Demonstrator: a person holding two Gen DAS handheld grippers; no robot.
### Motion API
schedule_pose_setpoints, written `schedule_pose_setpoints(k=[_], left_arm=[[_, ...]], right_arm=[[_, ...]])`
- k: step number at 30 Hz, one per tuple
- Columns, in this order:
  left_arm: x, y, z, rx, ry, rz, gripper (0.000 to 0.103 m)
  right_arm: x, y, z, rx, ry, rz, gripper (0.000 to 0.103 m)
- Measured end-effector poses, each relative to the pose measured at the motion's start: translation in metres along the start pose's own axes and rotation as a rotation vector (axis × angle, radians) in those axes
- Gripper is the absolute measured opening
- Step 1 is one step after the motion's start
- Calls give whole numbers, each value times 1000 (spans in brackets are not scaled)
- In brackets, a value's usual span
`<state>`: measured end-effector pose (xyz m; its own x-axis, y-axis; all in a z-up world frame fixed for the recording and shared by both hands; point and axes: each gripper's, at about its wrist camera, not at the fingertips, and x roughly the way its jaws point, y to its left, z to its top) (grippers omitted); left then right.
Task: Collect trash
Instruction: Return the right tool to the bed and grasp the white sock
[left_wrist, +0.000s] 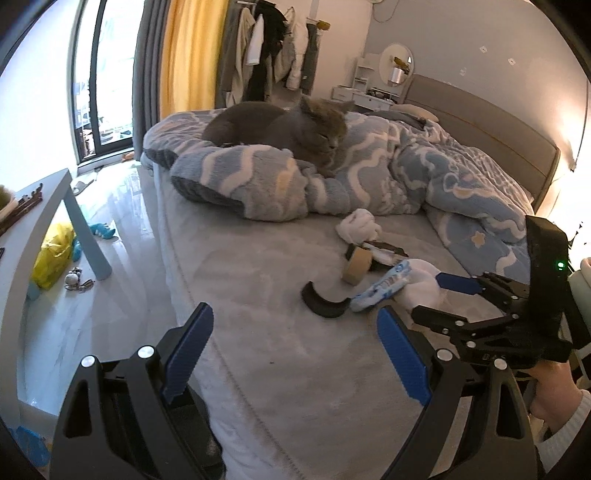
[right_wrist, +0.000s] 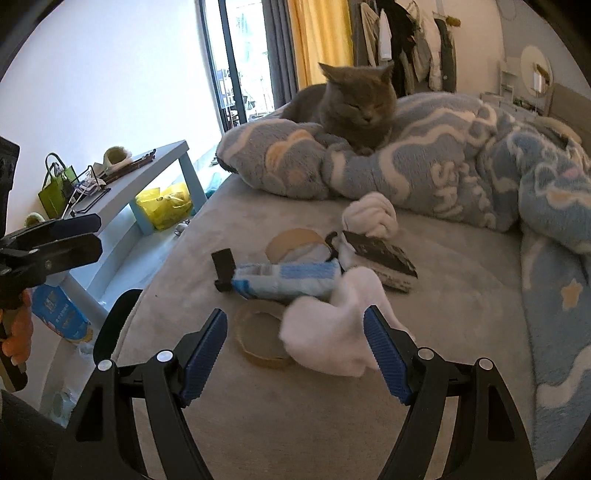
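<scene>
Both claws open; white tissue (right_wrist: 325, 332) between right claw (right_wrist: 295, 350) fingers, ungripped.

White tissue (right_wrist: 325, 336) motion-blurred, perhaps partly behind right jaws' pad.

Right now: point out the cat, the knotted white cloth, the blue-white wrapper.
cat (right_wrist: 356, 107), right wrist view, on its face.
knotted white cloth (right_wrist: 371, 218), right wrist view, middle of the knot.
blue-white wrapper (right_wrist: 288, 280), right wrist view, its mid-body.

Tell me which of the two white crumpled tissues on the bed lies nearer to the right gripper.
The flat, loose tissue, lying right at the fingertips of the open right gripper, beside the blue-and-white wrapper. The other tissue is balled up, farther away against the blanket.
</scene>
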<state>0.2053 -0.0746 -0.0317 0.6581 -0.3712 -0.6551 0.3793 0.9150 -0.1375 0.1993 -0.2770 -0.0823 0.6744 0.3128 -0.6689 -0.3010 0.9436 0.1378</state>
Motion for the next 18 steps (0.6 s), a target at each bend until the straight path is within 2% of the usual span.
schedule_pose_setpoints(k=[8, 10, 16, 18], left_arm=[[14, -16, 4, 20, 12, -57, 92], [17, -22, 4, 28, 14, -74, 92], [29, -34, 6, 57, 29, -103, 92], [33, -36, 7, 57, 36, -114, 92]], right_arm=[[7, -19, -4, 56, 11, 35, 76], [9, -24, -4, 73, 19, 48, 69], [16, -40, -8, 128, 40, 68, 66], [18, -48, -9, 157, 45, 80, 59]])
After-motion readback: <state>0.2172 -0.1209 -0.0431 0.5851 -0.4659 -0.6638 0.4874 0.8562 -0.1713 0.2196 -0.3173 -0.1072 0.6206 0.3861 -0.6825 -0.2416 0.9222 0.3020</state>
